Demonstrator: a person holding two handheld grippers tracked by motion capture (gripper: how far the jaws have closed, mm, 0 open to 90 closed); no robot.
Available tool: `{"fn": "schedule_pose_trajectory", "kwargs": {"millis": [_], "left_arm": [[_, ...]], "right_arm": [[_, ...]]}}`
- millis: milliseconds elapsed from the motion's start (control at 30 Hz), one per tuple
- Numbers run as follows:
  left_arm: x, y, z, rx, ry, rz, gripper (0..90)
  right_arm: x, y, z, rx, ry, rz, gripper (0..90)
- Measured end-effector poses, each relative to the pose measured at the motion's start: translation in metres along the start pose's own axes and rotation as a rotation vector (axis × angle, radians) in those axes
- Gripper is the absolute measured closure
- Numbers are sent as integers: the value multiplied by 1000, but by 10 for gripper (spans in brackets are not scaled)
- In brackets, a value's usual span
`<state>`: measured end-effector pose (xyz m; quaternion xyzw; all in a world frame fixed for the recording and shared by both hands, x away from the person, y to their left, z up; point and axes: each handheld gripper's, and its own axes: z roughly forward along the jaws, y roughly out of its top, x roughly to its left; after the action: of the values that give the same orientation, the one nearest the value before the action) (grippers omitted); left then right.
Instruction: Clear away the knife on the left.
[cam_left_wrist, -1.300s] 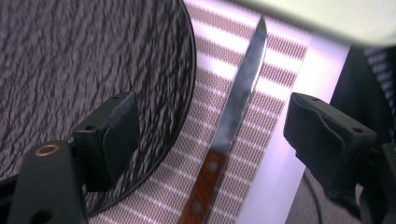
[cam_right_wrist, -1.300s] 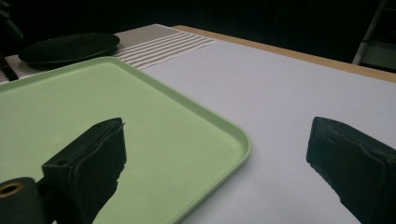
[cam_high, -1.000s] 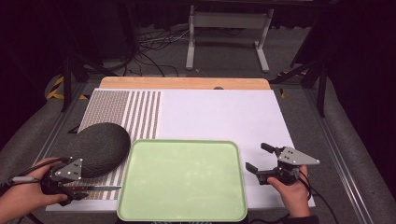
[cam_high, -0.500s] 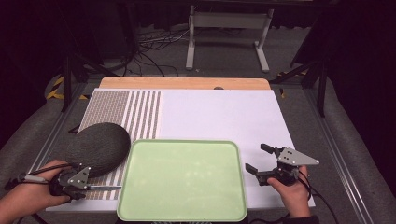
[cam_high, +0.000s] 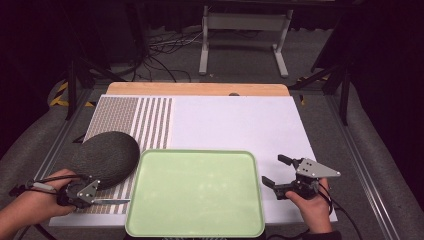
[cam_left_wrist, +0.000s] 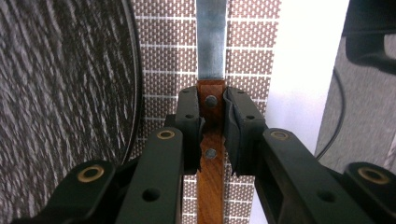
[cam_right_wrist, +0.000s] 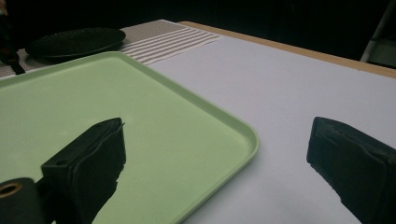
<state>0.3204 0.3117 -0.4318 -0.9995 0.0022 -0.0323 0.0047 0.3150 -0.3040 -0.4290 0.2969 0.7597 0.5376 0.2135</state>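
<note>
Just beyond my left gripper (cam_high: 80, 192) a dark grey textured round plate (cam_high: 105, 157) sits on the brown-and-white striped placemat (cam_high: 145, 117); ahead of its tip lies the pale green rectangular plastic tray (cam_high: 195, 192) on the white desk (cam_high: 240, 122); that gripper is clamped on the wooden riveted handle of a steel-bladed knife (cam_left_wrist: 211, 70), whose long axis runs straight out from the gripper, blade pointing at the tray, low over the placemat; my right gripper (cam_high: 280, 172) stands wide, holding nothing, just beside the tray's other edge.

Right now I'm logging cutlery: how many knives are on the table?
1. The knife lies on the patterned mat beside the dark plate, its wooden handle clamped in the left gripper.
</note>
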Motion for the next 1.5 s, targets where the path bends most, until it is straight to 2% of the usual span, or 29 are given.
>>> {"fn": "schedule_pose_trajectory", "kwargs": {"millis": [133,200,267,367,500,600,633,667,767,867,1000,1033,1133,1267,1300,1400,1500], "left_arm": [[0,-1,1,-14,-3,1,773],[0,-1,0,-5,4,-5,776],[-1,0,0,13,10,7,777],[-1,0,-1,6,4,5,777],[-2,-3,-5,-4,9,-24,778],[-1,-7,-10,0,23,-28,778],[-1,-11,-13,-12,24,-49,778],[-1,-11,-13,-12,24,-49,778],[-1,-14,-17,-28,14,-63,778],[-2,-15,-22,-64,-2,-86,778],[-2,-13,-29,-117,-4,-156,778],[-1,-13,-30,-130,-8,-159,778],[-1,-10,-34,-155,-29,-205,778],[0,-5,-40,-189,-72,-285,778],[0,-5,-40,-189,-72,-285,778],[2,-1,-46,-208,-87,-363,778],[3,2,-50,-244,-111,-411,778]], "right_arm": [[0,0,0,-4,1,0,54],[0,0,0,-4,4,-1,54],[0,0,0,-2,4,-1,54],[0,0,0,-2,1,0,54],[0,0,0,-1,2,0,54],[0,0,0,-4,5,2,53],[0,0,0,-9,4,3,53],[0,0,0,-9,4,3,53],[0,0,-1,-11,1,4,53],[-1,0,-1,-11,-4,4,53],[-1,0,-1,-10,-5,4,54],[-1,0,-1,-11,-6,4,54],[-1,0,-2,-16,-8,7,54],[-2,0,-3,-15,-12,7,55],[-2,0,-3,-15,-12,9,54],[-2,0,-3,-16,-14,10,54],[-3,0,-3,-17,-15,12,54]]}}
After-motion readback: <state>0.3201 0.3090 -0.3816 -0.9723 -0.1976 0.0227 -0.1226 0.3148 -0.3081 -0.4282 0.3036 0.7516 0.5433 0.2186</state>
